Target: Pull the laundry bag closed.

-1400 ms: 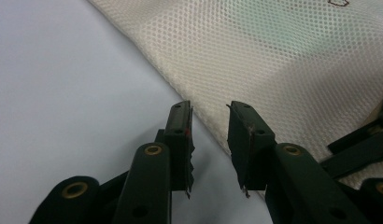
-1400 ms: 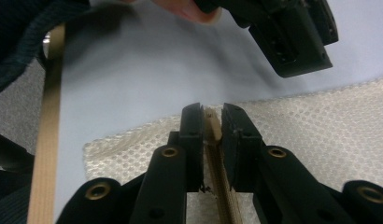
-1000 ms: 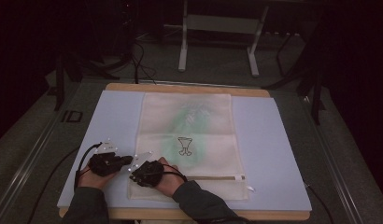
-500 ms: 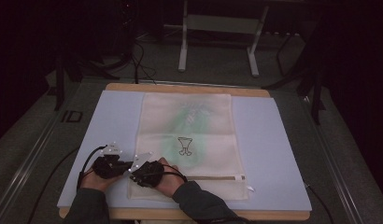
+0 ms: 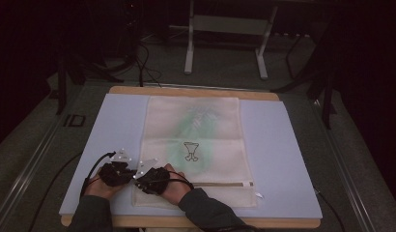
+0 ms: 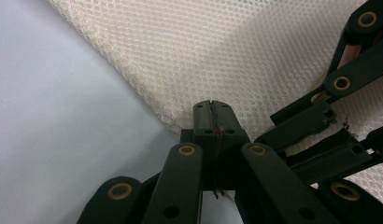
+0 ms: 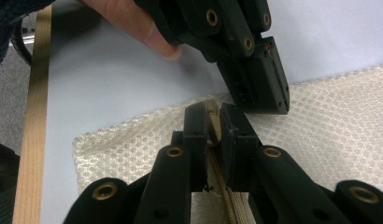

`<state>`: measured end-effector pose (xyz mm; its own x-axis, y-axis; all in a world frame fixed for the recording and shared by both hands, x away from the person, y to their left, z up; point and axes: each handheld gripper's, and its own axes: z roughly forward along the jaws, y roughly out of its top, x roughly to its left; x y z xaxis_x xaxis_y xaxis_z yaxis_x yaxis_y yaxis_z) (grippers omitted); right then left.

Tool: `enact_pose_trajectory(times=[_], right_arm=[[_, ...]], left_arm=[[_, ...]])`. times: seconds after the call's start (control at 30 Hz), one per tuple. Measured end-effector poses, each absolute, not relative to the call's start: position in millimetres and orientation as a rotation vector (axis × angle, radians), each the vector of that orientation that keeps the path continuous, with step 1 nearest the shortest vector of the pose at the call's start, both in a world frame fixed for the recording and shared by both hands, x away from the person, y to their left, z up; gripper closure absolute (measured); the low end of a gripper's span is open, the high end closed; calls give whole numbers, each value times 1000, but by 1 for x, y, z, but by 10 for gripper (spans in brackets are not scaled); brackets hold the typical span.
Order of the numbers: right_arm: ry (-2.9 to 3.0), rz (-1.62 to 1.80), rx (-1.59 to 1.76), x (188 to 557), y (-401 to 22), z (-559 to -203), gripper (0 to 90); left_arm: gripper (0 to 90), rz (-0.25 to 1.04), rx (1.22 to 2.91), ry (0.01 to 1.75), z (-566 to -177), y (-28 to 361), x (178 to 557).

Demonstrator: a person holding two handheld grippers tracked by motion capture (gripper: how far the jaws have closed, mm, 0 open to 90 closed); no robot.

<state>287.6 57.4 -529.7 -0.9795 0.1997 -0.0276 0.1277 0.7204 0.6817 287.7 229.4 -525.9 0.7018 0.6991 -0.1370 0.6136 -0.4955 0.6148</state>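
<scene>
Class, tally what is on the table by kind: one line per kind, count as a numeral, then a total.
Mesh bag: 1
Blue mat: 1
Grippers: 2, left gripper and right gripper
Total: 4

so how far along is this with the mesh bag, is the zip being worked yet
Early. The mesh bag lies flat on the mat, something green inside. In hand: the right gripper is clamped on the zip at the bag's near-left corner, and the left gripper is shut at the bag's edge. Working the zip remains.
</scene>
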Motion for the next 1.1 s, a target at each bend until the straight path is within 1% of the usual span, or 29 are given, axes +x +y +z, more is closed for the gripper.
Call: enact_pose_trajectory(times=[0.3, 1.1], right_arm=[[2839, 1106, 284, 289, 54, -529, 821], [2854, 1075, 275, 290, 43, -527, 822]], left_arm=[[896, 212, 2312, 983, -524, 224, 286], [897, 194, 2292, 974, -525, 227, 287]])
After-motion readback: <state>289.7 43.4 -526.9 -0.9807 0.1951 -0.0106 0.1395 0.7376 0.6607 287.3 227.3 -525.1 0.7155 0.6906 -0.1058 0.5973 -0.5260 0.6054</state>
